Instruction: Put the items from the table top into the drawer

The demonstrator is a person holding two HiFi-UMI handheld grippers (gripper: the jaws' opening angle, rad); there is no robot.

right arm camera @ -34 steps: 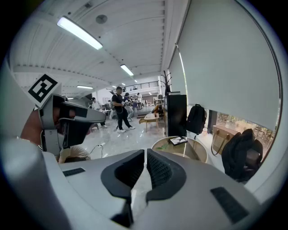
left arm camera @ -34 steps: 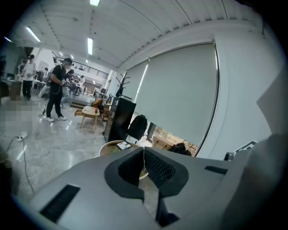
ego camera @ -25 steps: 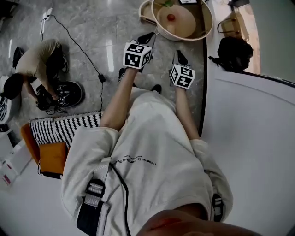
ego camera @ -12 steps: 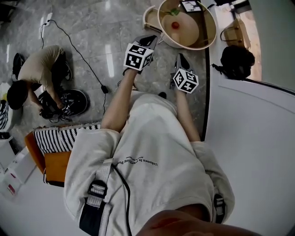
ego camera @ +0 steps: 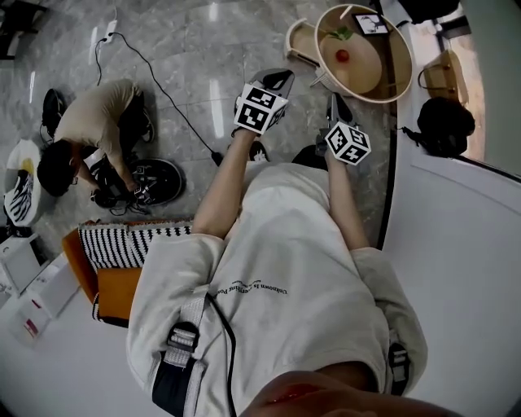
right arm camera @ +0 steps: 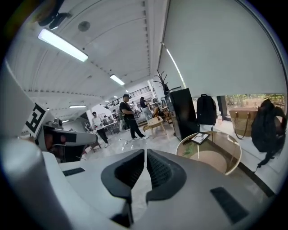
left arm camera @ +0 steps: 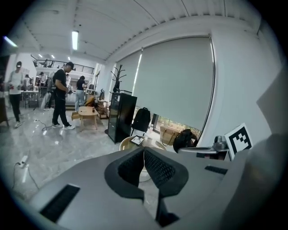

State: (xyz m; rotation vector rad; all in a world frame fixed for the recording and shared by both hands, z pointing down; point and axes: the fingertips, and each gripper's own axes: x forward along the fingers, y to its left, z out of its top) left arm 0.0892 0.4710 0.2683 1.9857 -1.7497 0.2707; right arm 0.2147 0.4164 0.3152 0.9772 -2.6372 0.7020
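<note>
Your left gripper [ego camera: 279,79] and right gripper [ego camera: 334,103] are both pressed together, pinching nothing. Ahead of their tips, well apart, stands the round table [ego camera: 407,73] with a small red thing [ego camera: 343,56] on it.

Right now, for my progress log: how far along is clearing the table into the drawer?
Done: nothing; a red thing, a green thing and a card lie on the round table. In hand: nothing; left claw and right claw are shut, empty. Left: everything; no drawer in view.
</note>
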